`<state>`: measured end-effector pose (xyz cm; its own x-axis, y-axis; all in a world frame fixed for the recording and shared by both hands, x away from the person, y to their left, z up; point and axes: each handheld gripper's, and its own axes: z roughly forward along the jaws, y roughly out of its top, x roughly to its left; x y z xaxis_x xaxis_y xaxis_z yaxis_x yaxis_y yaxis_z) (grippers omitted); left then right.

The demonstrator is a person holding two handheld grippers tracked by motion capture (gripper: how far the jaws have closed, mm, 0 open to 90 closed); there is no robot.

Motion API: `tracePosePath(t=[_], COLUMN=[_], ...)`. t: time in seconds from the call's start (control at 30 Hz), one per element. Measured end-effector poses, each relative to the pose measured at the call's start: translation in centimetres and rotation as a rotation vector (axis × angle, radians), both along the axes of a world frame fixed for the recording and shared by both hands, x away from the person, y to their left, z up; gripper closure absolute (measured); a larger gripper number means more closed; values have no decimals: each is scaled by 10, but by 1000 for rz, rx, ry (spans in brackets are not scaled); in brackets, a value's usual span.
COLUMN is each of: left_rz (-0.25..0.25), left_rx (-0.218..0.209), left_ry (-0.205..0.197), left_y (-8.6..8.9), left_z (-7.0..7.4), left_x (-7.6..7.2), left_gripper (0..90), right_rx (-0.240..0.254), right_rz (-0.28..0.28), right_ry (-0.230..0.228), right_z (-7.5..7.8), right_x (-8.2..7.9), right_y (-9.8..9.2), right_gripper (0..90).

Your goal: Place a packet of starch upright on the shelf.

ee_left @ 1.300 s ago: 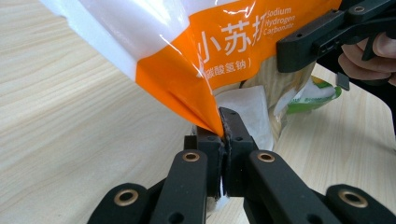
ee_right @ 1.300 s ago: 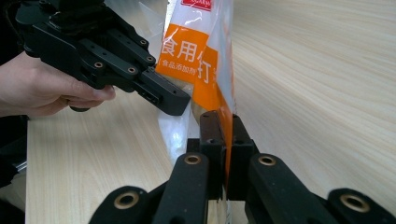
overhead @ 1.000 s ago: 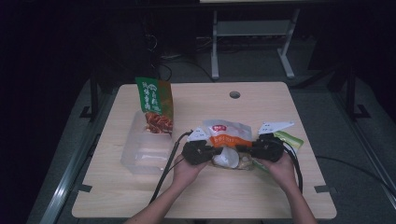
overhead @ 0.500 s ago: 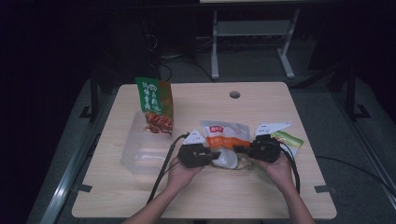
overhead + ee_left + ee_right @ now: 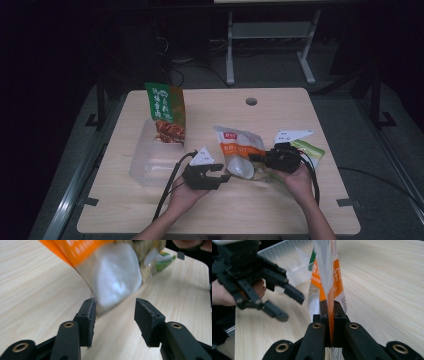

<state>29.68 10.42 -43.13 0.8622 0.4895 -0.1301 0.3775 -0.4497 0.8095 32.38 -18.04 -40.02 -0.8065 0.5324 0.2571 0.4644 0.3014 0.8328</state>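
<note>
- At the table's left, a clear plastic container [image 5: 150,162] sits on the wooden table [image 5: 280,210], with a green snack bag [image 5: 166,112] standing upright at its far end; the bag's lower window shows reddish-brown contents.
- Just right of the container, the left gripper [image 5: 223,173] rests low over the tabletop in the person's left hand [image 5: 185,195], a grey three-cornered plate on top and a black cable trailing back toward the table's near edge.
- Its jaws have just been opening and now stand apart with a clear gap. In the left gripper view the left gripper [image 5: 115,312] has nothing between its pads; the blurred silver end of the pouch lies just ahead of them, near but not gripped.
- At centre, the orange-and-white pouch [image 5: 240,147] lies between the two grippers, its orange label toward the far side and its pale, silvery end [image 5: 117,282] pointing at the left gripper.
- To the right, the right gripper [image 5: 260,159] is held in the person's right hand [image 5: 295,175], pointing left across the table at the pouch.
- In the right gripper view the right gripper [image 5: 330,312] has its jaws pressed fully together on a thin edge of the pouch [image 5: 329,275], which rises upright out of the clamp; the left gripper [image 5: 287,302] shows beyond it with jaws spread.
- Behind the right hand, a green-and-yellow packet [image 5: 312,150] lies flat near the table's right side.
</note>
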Motion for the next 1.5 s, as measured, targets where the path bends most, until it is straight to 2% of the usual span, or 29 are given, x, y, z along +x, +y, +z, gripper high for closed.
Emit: tracePosePath(t=[0.2,0.47,0.5,0.63,0.9,1.1,1.27,1.5], left_rz=[-28,-56,-62,-64,-71,-81,-87,-98], left_rx=[-3,-1,6,-7,-15,-11,-13,-19], left_ry=[-4,7,-4,9,-2,-11,-14,-40], left_y=[6,18,22,29,37,40,42,42], left_z=[1,0,-1,-2,1,2,0,2], left_x=[-11,-25,-28,-33,-40,-46,-48,-54], left_gripper=[455,409,400,379,361,349,335,308], right_rx=[3,3,0,-3,-5,-9,9,8], right_rz=[-25,-18,-14,-4,27,46,69,100], right_ry=[-15,-30,-34,-37,-48,-56,-70,-81], right_z=[5,13,15,19,30,39,49,57], right_x=[2,6,8,12,17,21,25,28], right_y=[-2,4,8,16,34,46,59,76], right_gripper=[899,900,900,899,899,899,899,899])
